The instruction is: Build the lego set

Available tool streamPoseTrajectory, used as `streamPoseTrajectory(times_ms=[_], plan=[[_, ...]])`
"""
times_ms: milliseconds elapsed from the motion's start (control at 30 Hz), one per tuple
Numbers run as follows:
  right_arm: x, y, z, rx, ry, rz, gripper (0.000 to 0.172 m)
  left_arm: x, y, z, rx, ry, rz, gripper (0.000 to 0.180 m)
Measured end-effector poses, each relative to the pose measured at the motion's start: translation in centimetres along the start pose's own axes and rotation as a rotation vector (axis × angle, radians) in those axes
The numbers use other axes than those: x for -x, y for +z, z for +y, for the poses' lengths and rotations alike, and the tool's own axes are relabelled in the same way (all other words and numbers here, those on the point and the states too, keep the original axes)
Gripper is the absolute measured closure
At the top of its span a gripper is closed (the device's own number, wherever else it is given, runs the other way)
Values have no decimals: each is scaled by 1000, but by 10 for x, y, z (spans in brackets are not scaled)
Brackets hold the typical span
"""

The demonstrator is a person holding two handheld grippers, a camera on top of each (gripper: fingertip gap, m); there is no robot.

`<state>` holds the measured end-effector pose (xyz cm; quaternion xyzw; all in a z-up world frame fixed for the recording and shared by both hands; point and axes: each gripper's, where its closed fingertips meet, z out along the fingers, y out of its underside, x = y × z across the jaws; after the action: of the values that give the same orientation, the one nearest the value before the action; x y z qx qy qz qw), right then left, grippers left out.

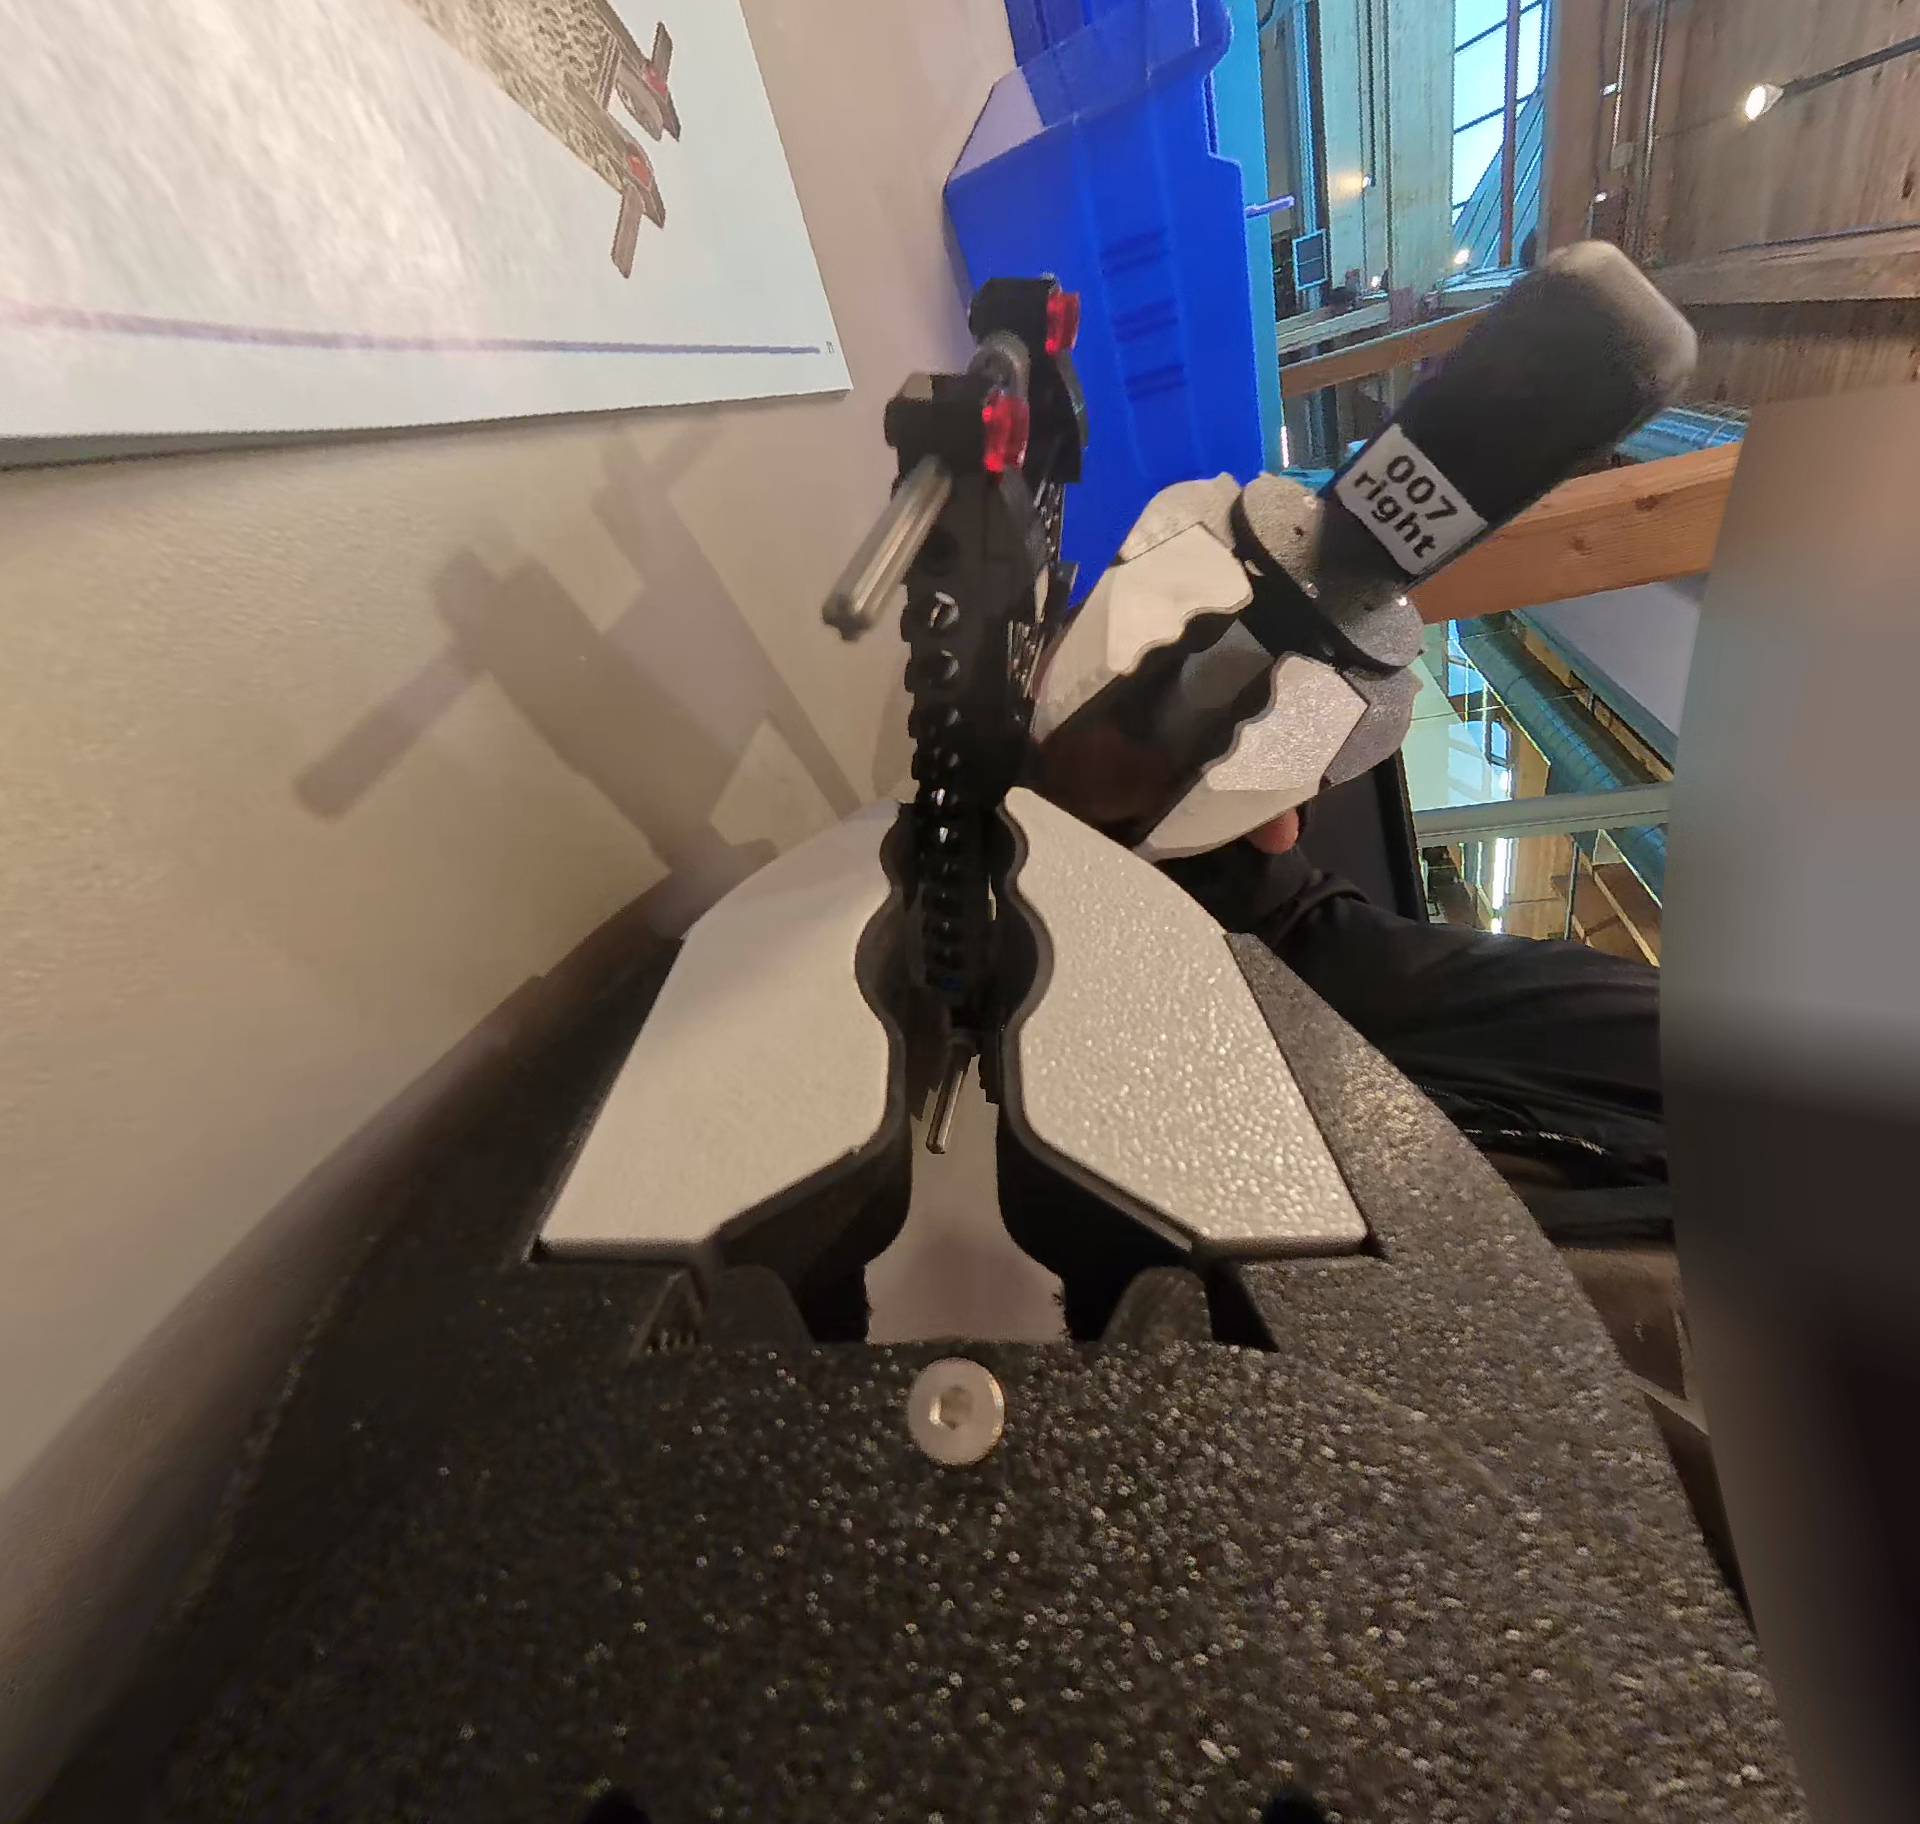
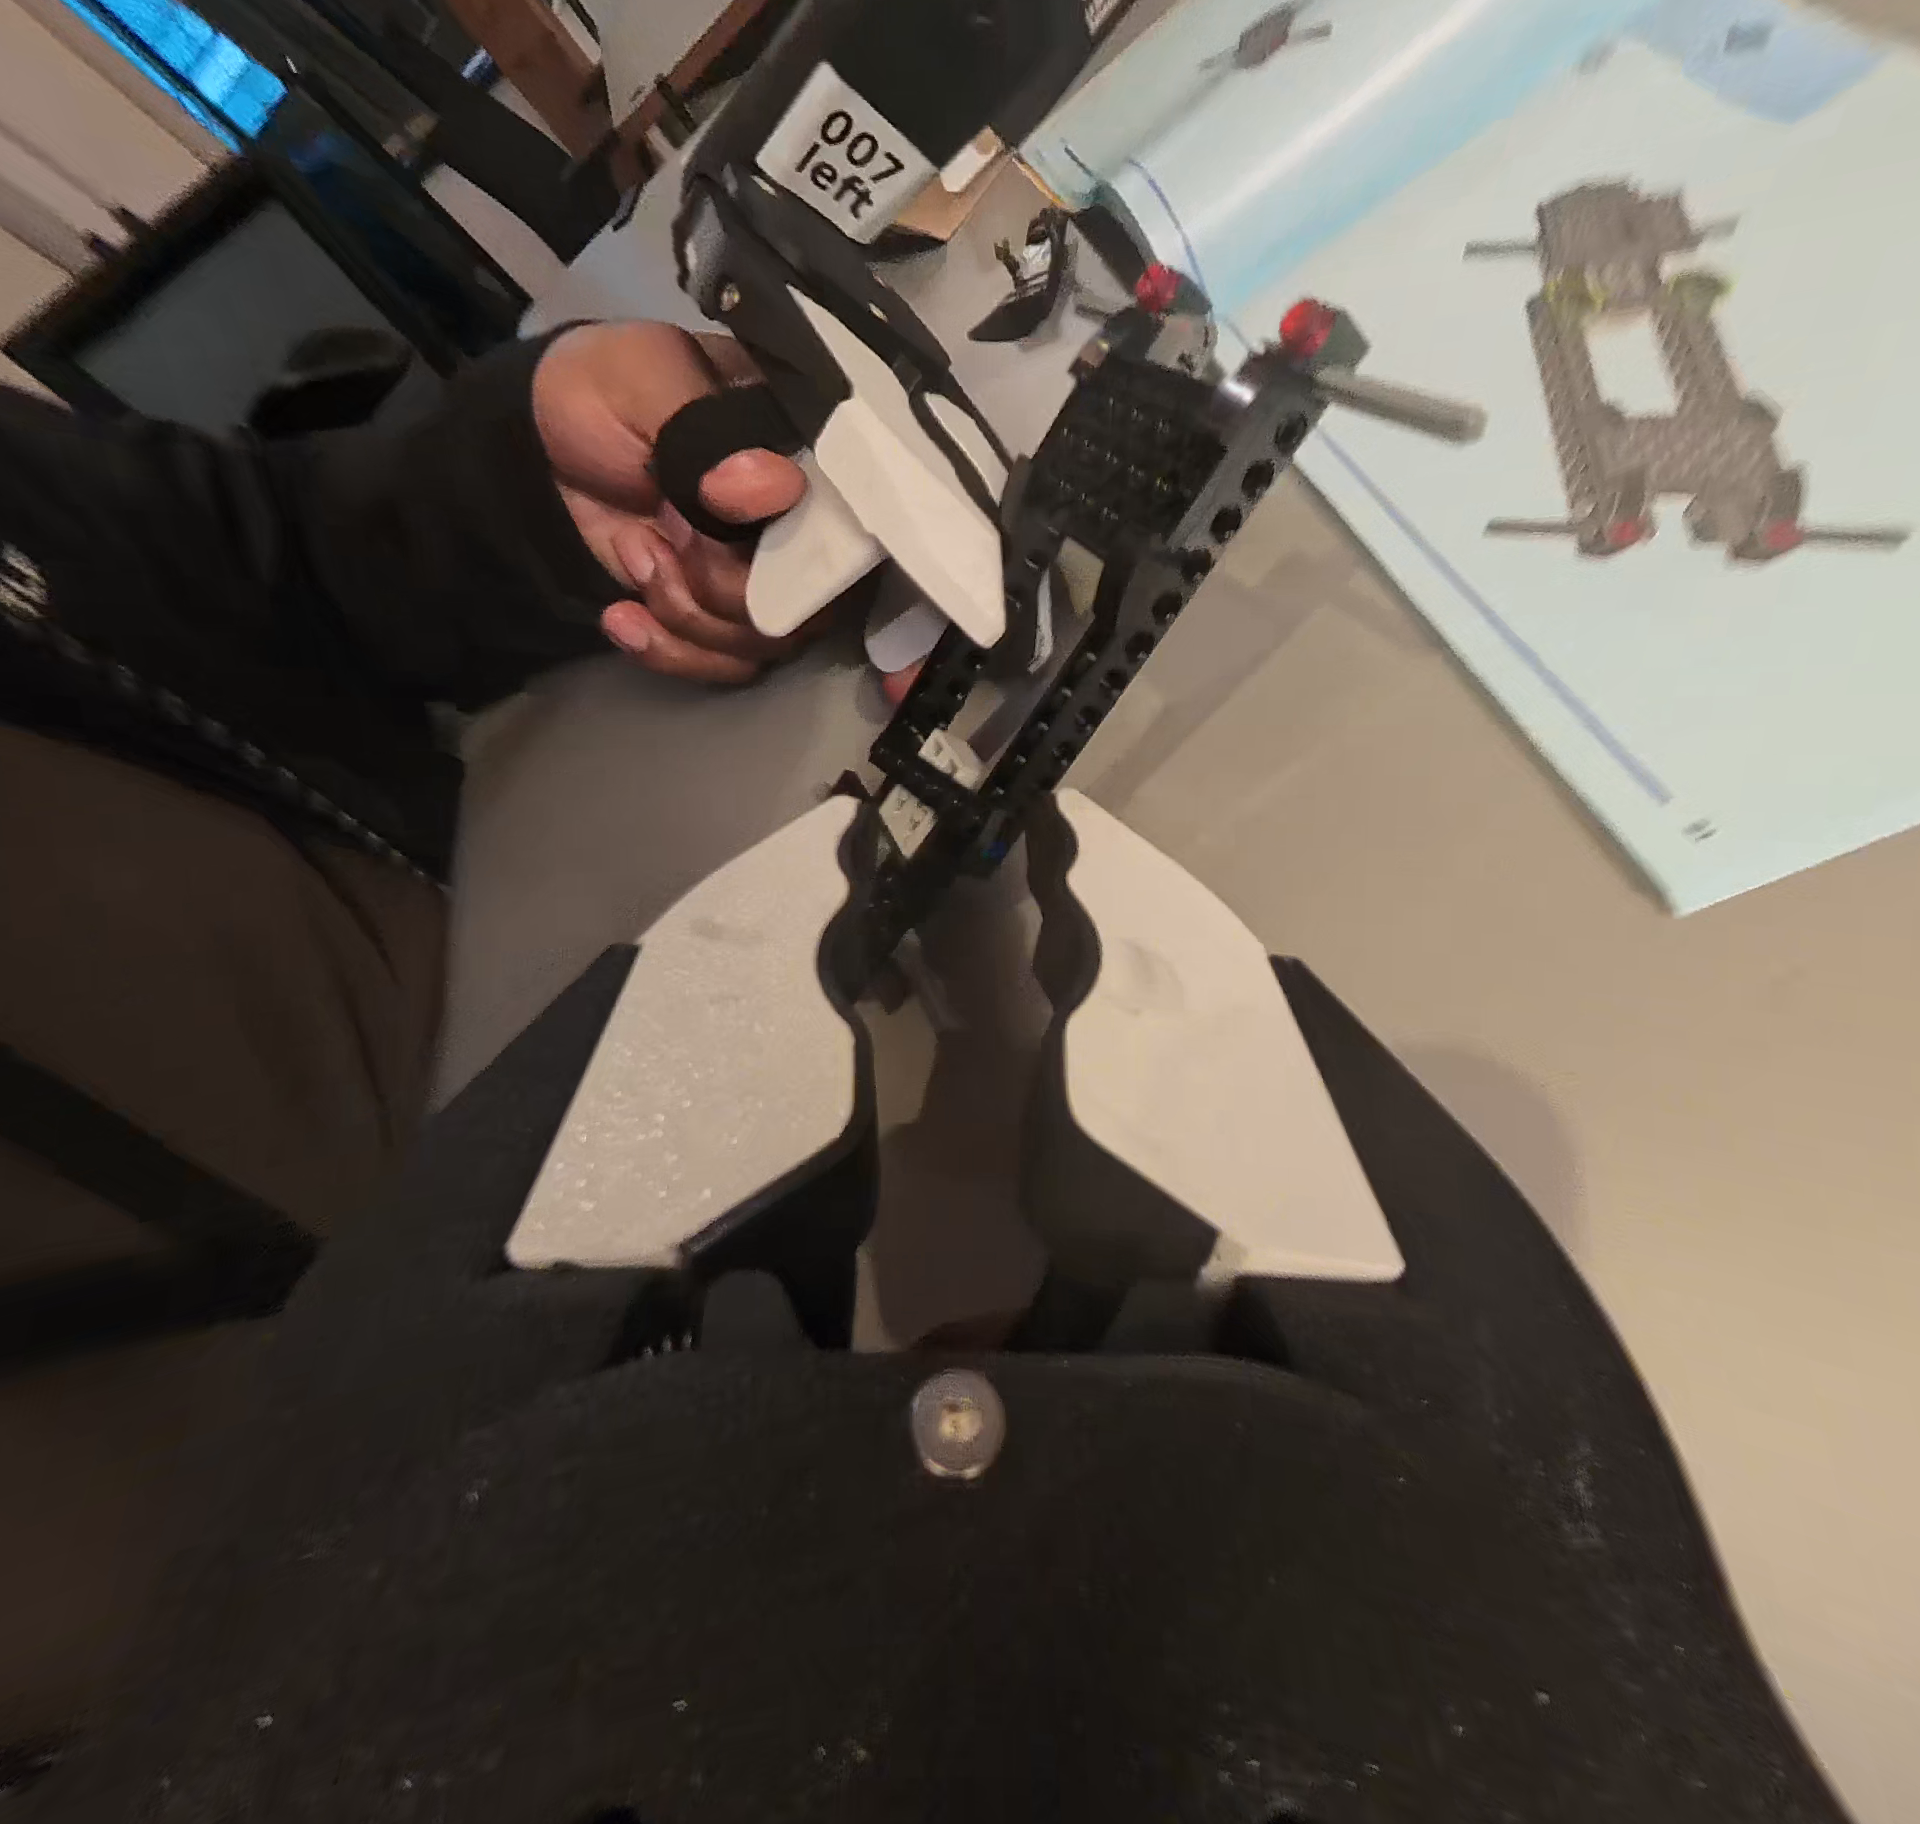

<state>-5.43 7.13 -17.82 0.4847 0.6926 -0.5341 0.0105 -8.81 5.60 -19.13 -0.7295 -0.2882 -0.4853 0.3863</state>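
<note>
My left gripper (image 1: 951,829) is shut on a long black brick frame (image 1: 961,652) with red studs (image 1: 1003,418) and grey axles (image 1: 883,559), and holds it up off the table. In the right wrist view the same frame (image 2: 1132,569) runs from the left gripper's white fingers (image 2: 914,527) down between my right gripper's (image 2: 951,839) jaws. The right gripper is open: the frame's end lies against its left finger, with a gap to the right finger. The right gripper also shows in the left wrist view (image 1: 1117,766), jaws apart beside the frame.
A printed instruction sheet (image 2: 1558,527) lies on the beige table (image 2: 1455,1047), also seen in the left wrist view (image 1: 364,164). A blue bin (image 1: 1122,195) stands beyond the frame. A person's hand (image 2: 644,486) holds the left gripper. Small dark parts (image 2: 1029,288) lie farther back. One gripper's finger ends stand about 5 centimeters off the other's.
</note>
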Motion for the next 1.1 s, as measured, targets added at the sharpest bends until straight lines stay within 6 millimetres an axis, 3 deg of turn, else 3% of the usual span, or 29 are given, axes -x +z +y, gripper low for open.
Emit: streamPoseTrajectory(times_ms=[167, 567, 833, 1100], plan=[[-1, -6, 1, -2, -317, 62, 146, 0, 0, 1, 8, 10, -8, 168], [0, 2, 12, 84, -661, 129, 151, 0, 3, 6, 38, 88, -60, 168], [-1, 10, 27, 187, -779, 150, 149, 0, 5, 6, 48, 101, -77, 168], [0, 15, 33, 232, -771, 167, 165, 0, 4, 5, 37, 110, -77, 169]])
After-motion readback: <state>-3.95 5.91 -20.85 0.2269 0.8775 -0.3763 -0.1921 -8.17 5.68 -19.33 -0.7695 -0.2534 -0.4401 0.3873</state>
